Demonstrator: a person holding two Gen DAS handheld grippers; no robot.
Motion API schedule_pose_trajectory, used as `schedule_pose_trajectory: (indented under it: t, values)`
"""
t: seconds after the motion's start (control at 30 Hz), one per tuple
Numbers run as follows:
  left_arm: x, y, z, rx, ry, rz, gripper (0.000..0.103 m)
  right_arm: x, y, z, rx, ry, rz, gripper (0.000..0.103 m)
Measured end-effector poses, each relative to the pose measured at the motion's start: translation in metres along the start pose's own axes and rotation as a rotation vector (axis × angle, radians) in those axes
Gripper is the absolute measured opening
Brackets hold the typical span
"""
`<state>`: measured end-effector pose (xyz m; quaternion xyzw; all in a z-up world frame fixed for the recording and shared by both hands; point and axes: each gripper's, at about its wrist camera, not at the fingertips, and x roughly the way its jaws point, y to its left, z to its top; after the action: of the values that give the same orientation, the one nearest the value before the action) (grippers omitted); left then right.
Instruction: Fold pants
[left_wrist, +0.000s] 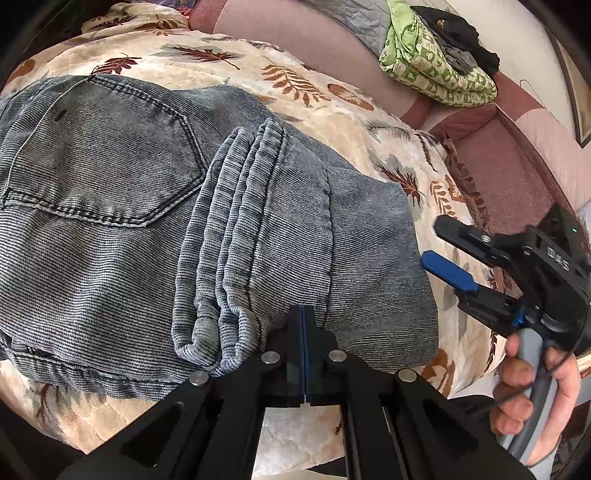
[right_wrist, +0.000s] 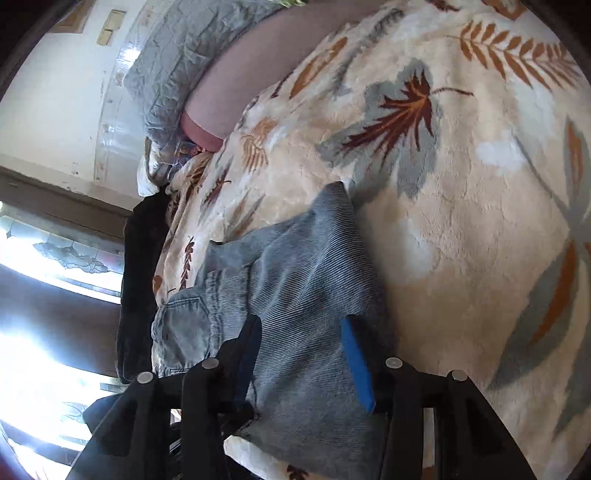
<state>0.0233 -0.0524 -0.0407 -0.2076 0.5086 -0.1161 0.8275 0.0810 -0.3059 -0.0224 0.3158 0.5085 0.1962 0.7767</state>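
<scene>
We see the jeans (left_wrist: 110, 206) folded into a thick bundle on the leaf-print blanket (left_wrist: 332, 107), which covers the bed. The back pocket faces up on the left, and the leg hems (left_wrist: 236, 229) are stacked in ridges across the middle. Our left claw (left_wrist: 303, 325) is clenched – blue pads pressed flat together, tips right at the near edge of the bundle by the hems. We can't tell whether any cloth is caught between them.

Our right claw (left_wrist: 439, 243) is released, fingers wide apart, just off the right edge of the jeans – in its own view the two fingers straddle the denim (right_wrist: 295, 295) w/ cloth between but not pinched. Right hand (left_wrist: 535, 391) wraps the grey handle. A green patterned cloth (left_wrist: 432, 62) w/ dark clothes on top sits at the back, well apart.
</scene>
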Motion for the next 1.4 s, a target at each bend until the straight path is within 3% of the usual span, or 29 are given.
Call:
schedule_pose_trajectory:
  t: [0.1,0.17,0.33,0.37,0.4,0.47,0.53,0.63,0.7,0.73,0.77,0.8,0.83,0.87,0.93,1.07,1.27,1.4]
  values:
    - [-0.001,-0.001,0.000,0.000,-0.002,0.001,0.002,-0.003,0.006,-0.025,-0.034,0.026,0.013,0.065]
    - [-0.002,-0.001,0.000,0.000,0.004,0.002,0.002,0.011,-0.010,-0.041,-0.008,0.084,-0.019,0.065]
    - [-0.021,-0.009,0.000,0.031,-0.052,0.031,0.005,-0.020,0.003,-0.051,-0.017,-0.018,0.049,0.064]
    - [-0.025,-0.011,-0.002,0.042,-0.075,0.034,0.011,-0.025,0.006,-0.056,-0.025,-0.033,0.067,0.064]
    - [-0.028,-0.012,-0.003,0.054,-0.097,0.041,0.024,-0.024,0.005,-0.061,-0.025,-0.028,0.075,0.066]
    - [-0.021,-0.012,-0.006,0.072,-0.094,0.049,0.033,-0.005,-0.008,-0.068,-0.010,0.039,0.028,0.067]
    - [-0.014,-0.017,-0.007,0.128,-0.077,0.092,0.033,-0.006,-0.023,-0.070,0.049,0.017,0.096,0.066]
    - [-0.021,-0.026,-0.006,0.177,-0.083,0.131,0.033,-0.024,-0.014,-0.068,0.042,-0.029,0.102,0.067]
    - [-0.034,-0.027,-0.005,0.166,-0.138,0.126,0.035,-0.032,-0.011,-0.067,0.015,-0.052,0.122,0.067]
    - [-0.037,-0.027,-0.006,0.171,-0.163,0.134,0.044,-0.033,-0.014,-0.067,0.021,-0.056,0.128,0.067]
    - [-0.036,-0.026,-0.007,0.177,-0.168,0.152,0.061,-0.030,-0.019,-0.067,0.038,-0.054,0.123,0.068]
    - [-0.028,-0.024,-0.007,0.180,-0.138,0.178,0.069,-0.026,-0.028,-0.068,0.062,-0.045,0.122,0.069]
    - [-0.015,-0.020,-0.007,0.184,-0.081,0.215,0.069,-0.023,-0.038,-0.070,0.092,-0.032,0.148,0.069]
    - [-0.011,-0.020,-0.008,0.212,-0.083,0.242,0.069,-0.022,-0.043,-0.071,0.129,-0.033,0.178,0.069]
    - [-0.023,-0.023,-0.010,0.215,-0.120,0.250,0.069,-0.028,-0.036,-0.068,0.106,-0.056,0.199,0.069]
    - [-0.055,-0.015,-0.011,0.142,-0.202,0.182,0.069,-0.038,-0.031,-0.072,0.069,-0.110,0.230,0.070]
    - [-0.089,0.011,-0.018,0.084,-0.279,0.264,0.069,-0.057,-0.043,-0.070,0.118,-0.190,0.264,0.073]
    - [-0.105,0.034,-0.021,0.035,-0.305,0.301,0.069,-0.053,-0.040,-0.054,0.136,-0.164,0.277,0.073]
